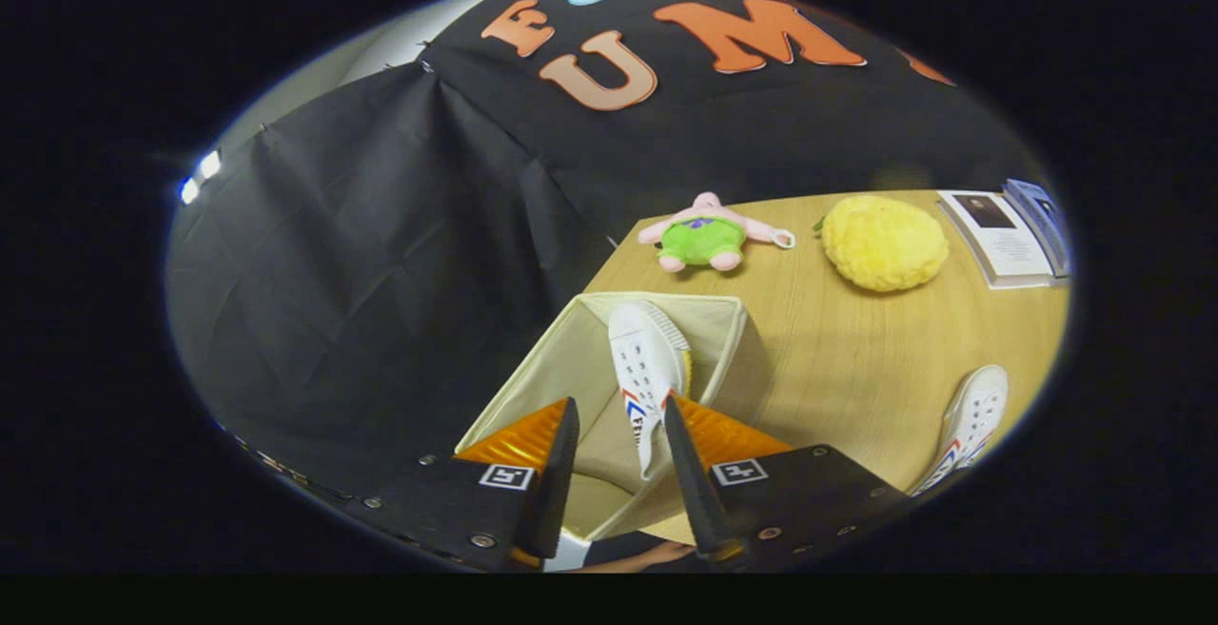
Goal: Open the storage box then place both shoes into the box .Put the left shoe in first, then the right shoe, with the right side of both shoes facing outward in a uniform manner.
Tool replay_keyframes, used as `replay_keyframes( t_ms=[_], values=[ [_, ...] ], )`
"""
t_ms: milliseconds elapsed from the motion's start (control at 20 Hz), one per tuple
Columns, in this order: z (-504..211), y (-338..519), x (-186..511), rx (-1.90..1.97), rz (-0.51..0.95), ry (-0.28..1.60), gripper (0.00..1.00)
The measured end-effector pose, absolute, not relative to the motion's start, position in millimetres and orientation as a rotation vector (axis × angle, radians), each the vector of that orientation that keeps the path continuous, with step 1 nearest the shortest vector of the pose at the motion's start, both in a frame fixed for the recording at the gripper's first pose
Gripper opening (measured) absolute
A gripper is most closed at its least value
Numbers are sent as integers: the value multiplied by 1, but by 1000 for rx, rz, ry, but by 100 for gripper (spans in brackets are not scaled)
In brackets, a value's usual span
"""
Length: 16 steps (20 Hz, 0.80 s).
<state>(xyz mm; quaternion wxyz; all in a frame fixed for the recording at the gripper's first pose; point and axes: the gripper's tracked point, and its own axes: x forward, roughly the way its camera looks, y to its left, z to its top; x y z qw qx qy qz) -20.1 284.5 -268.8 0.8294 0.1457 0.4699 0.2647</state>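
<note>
My tool (pixel 618 449) hangs above the open cream fabric storage box (pixel 533 373) at the near corner of the light wooden surface (pixel 837 368), its two fingers spread wide with nothing pinched between them. A white canvas sneaker with red and blue side stripes (pixel 647 368) stands on end inside the box, leaning toward the right wall, just ahead of my right finger and, as far as I can judge, not touched by it. The box is open and one shoe is in, so I take the first placing as done or just being let go. The second white sneaker with the same stripes (pixel 971 420) lies on the surface well to the right of the box. Beyond the box sit a pink and green plush toy (pixel 709 235), a yellow knobbly plush ball (pixel 883 243) and a stack of books (pixel 1009 237). Next, I would lift clear of the box, swing right to the waiting shoe, and grip it so its right side ends up facing out like its mate.
</note>
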Motion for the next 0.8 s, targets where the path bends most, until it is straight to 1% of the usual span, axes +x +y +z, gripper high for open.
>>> replay_keyframes(
  t_ms=[50, 100, 150, 300, 400, 650, 800],
  values=[
    [-259, 271, -20, 306, 551, 966, 56],
    [-255, 253, -21, 302, 532, 946, 61],
    [-252, 233, -22, 297, 515, 930, 64],
    [-262, 174, -26, 266, 432, 920, 77],
    [-279, 131, -32, 242, 366, 935, 80],
    [-339, 29, -58, 251, 160, 1052, 82],
    [-372, -7, -74, 250, 84, 1112, 82]
  ],
)
